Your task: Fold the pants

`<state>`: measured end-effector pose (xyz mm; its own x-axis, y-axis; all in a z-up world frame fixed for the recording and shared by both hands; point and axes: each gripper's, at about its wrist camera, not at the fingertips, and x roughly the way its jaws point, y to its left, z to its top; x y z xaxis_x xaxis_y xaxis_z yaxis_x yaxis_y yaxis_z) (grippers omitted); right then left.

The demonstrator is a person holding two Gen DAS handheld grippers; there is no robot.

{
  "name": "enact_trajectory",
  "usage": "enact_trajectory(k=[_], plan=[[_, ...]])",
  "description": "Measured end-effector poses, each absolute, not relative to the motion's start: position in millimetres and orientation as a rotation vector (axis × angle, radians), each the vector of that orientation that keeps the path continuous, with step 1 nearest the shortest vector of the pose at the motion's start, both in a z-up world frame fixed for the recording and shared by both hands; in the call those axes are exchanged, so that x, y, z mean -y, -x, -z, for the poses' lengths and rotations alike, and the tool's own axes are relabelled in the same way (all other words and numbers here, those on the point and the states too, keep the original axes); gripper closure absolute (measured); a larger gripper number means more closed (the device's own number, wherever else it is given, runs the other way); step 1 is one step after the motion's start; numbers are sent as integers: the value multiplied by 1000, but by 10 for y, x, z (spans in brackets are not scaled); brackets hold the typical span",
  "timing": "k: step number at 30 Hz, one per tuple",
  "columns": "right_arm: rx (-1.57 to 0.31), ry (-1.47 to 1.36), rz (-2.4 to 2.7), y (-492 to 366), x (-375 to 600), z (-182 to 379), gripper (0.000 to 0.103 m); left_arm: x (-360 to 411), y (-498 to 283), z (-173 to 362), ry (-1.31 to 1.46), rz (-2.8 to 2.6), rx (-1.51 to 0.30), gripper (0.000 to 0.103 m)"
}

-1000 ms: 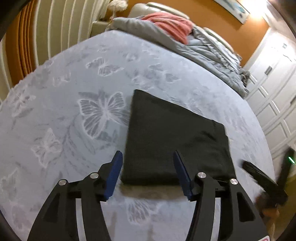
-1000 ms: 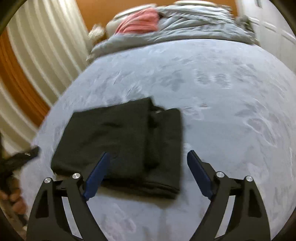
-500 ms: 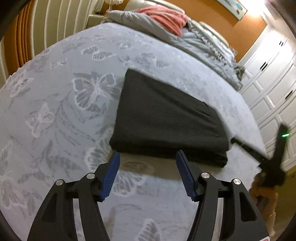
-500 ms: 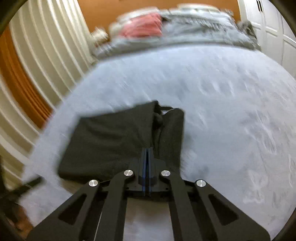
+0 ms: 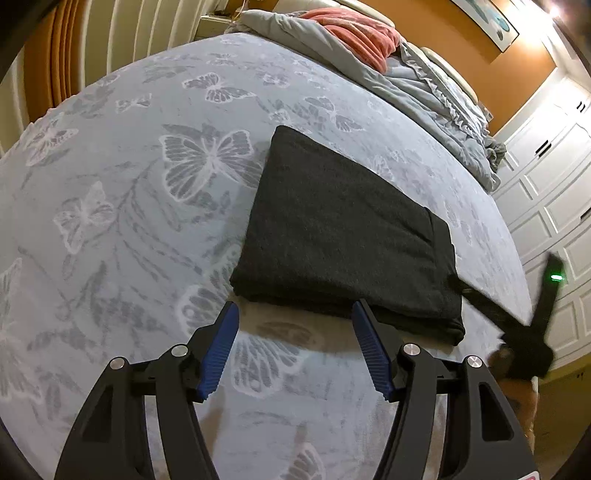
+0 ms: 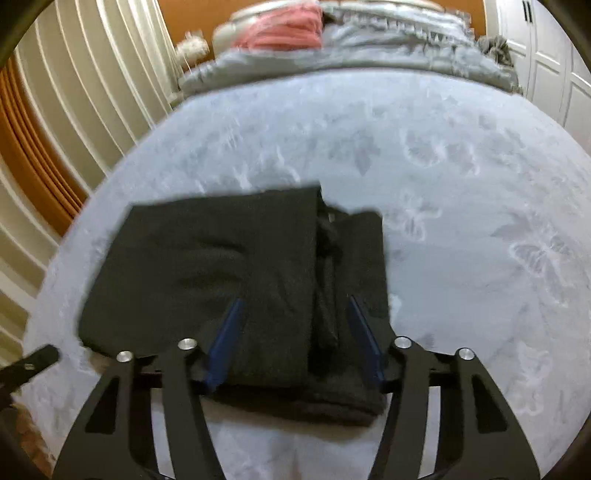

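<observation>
The dark grey pants [image 5: 340,236] lie folded into a flat rectangle on the bed, and also show in the right wrist view [image 6: 236,280]. My left gripper [image 5: 293,314] is open and empty, just in front of the fold's near edge. My right gripper [image 6: 295,308] is open over the near right part of the folded pants, holding nothing. It shows in the left wrist view as a blurred black shape with a green light [image 5: 535,321] at the right edge of the pants.
The bedsheet [image 5: 129,221] is pale blue with butterflies. A crumpled grey duvet [image 5: 424,92] and a red blanket [image 5: 362,33] lie at the head of the bed. White wardrobe doors [image 5: 554,177] stand on the right, and pleated curtains [image 6: 74,110] on the left.
My right gripper shut half a second ago and has opened again, now over the pants. My left gripper has drawn back slightly from the fold and stays open.
</observation>
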<state>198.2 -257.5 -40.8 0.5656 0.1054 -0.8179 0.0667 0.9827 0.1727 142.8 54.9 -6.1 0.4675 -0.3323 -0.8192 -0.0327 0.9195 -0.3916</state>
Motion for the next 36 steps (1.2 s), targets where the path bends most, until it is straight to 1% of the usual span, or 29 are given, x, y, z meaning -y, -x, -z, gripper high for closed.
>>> enact_trajectory(k=[1, 2, 4, 8, 10, 12, 13, 14, 16, 17, 18, 19, 20, 22, 25, 26, 27, 28, 29, 31, 34, 36], plan=[[-1000, -207, -42, -2026, 2580, 525, 72, -538, -1438, 61, 377, 192, -1075, 42], [-1009, -235, -66, -2056, 2579, 573, 79, -524, -1446, 58, 374, 194, -1074, 42], [-988, -237, -67, -2046, 2532, 480, 91, -501, -1464, 56, 375, 197, -1069, 42], [-854, -259, -134, -1767, 2529, -88, 94, -461, -1478, 73, 367, 216, -1075, 42], [-845, -225, -96, -1670, 2597, -106, 93, -446, -1477, 88, 357, 217, -1075, 42], [-934, -187, -6, -1709, 2726, 226, 91, -431, -1497, 132, 348, 211, -1083, 41], [-998, -183, 12, -1761, 2796, 425, 83, -425, -1512, 156, 345, 211, -1089, 39], [-1003, -223, 9, -1756, 2874, 544, 75, -426, -1536, 182, 344, 210, -1096, 39], [-999, -280, 27, -1733, 2944, 408, 73, -450, -1584, 224, 363, 207, -1103, 38], [-981, -296, 27, -1702, 2958, 328, 68, -469, -1630, 247, 377, 214, -1108, 35], [-946, -317, 23, -1659, 2971, 246, 61, -485, -1658, 260, 385, 214, -1107, 33], [-921, -336, 26, -1604, 2987, 197, 49, -513, -1709, 281, 400, 209, -1102, 31], [-926, -339, 27, -1597, 2984, 217, 42, -524, -1750, 298, 412, 210, -1100, 28], [-975, -321, 34, -1636, 2936, 359, 42, -540, -1849, 360, 437, 211, -1105, 25], [-1054, -326, 18, -1711, 2891, 661, 42, -592, -1990, 594, 514, 232, -1162, 25], [-1044, -389, 2, -1716, 2926, 734, 54, -630, -2009, 681, 562, 243, -1156, 28], [-1040, -429, -15, -1745, 2958, 746, 59, -646, -2015, 685, 562, 247, -1129, 31], [-1036, -475, -38, -1772, 2977, 729, 71, -634, -2032, 664, 540, 264, -1117, 61], [-1027, -483, -45, -1779, 2973, 688, 77, -593, -2075, 649, 529, 318, -1138, 80], [-993, -471, -68, -1773, 2923, 528, 79, -611, -2049, 519, 551, 326, -1114, 88], [-927, -478, -132, -1646, 2880, 153, 80, -634, -1909, 136, 557, 387, -1060, 89], [-920, -431, -119, -1474, 2874, 2, 79, -664, -1808, 40, 526, 401, -1066, 88]])
